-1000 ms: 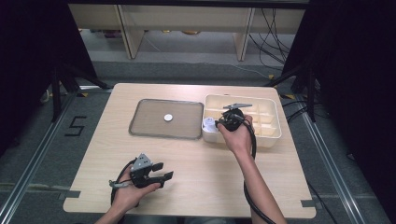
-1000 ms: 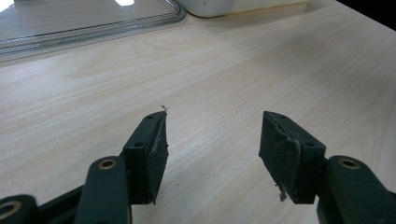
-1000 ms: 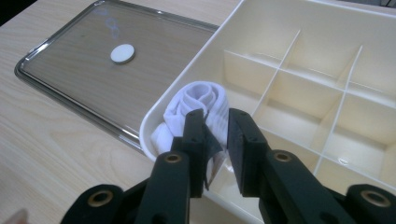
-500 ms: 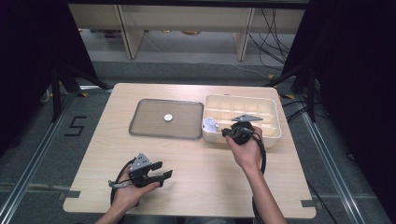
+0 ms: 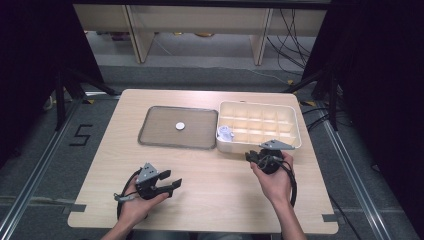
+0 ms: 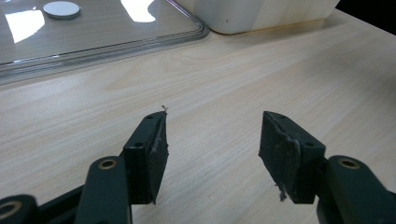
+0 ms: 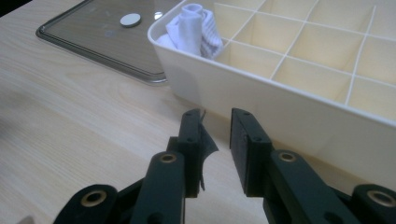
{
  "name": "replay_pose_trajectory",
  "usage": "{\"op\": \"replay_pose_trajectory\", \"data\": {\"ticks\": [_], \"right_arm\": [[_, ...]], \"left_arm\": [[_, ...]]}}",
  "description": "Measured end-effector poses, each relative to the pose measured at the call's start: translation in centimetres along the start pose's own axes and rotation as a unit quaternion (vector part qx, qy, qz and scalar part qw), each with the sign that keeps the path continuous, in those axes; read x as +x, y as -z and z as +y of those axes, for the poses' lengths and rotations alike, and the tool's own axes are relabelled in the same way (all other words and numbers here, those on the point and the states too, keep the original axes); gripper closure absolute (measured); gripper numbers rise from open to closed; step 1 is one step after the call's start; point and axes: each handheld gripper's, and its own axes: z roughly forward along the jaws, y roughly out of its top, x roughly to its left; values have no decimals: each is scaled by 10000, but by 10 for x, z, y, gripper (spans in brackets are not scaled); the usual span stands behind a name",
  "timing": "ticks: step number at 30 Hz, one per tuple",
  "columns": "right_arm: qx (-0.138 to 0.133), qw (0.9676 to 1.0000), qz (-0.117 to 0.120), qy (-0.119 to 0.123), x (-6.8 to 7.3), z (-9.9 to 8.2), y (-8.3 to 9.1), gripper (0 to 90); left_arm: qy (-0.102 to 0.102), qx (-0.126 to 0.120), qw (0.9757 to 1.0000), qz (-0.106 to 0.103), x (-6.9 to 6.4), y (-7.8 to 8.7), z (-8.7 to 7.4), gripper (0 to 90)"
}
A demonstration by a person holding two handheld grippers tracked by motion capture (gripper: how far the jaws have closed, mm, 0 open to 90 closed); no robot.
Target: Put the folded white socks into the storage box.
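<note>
Inside the divided box's [image 5: 295, 131] near-left corner compartment sits a rolled white cloth [image 5: 226, 133]. Just outside its near wall, right hand-held gripper [image 5: 253, 158]: jaws just been opening, nothing between. Left hand-held gripper [image 5: 172, 185] released over bare surface [image 5: 215, 175], well apart.

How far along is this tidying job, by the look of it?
One rolled white cloth already sits in a corner cell of the divided box. Nothing is in hand: the right gripper, its jaws just opening, and the left gripper are both empty. The other cells are bare, and a white disc lies on the tray.
</note>
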Motion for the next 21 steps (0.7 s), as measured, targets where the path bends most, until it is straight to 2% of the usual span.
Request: {"op": "replay_pose_trajectory", "data": {"ticks": [1, 2, 5, 10, 13, 14, 19, 21], "right_arm": [[-42, 10000, -9, 19, -1, -4, 1, 742], [-42, 10000, -18, 1, -2, -7, 2, 736], [-67, 10000, -59, -17, -4, -16, 4, 715], [-164, 9998, -136, -19, -7, -31, 6, 693], [-146, 9998, -121, -68, -7, -40, 7, 677], [-127, 9997, -194, -68, -7, -43, 8, 673], [-227, 9996, -156, -53, -9, -55, 6, 644], [-158, 9996, -206, -71, -8, -59, 6, 627]], "left_arm": [[-21, 2, 10000, 11, 1, 0, 0, 412], [49, -42, 10000, -16, 1, 0, -1, 411], [-32, -71, 10000, 28, 2, 0, 0, 411], [-36, -164, 9998, 82, 4, 0, 0, 411], [-44, -198, 9997, 133, 4, 1, 0, 411], [-57, -211, 9997, 141, 5, 1, 0, 411], [-121, -311, 9994, 133, 6, 0, 0, 410], [-90, -334, 9993, 133, 6, 0, -1, 410]]}}
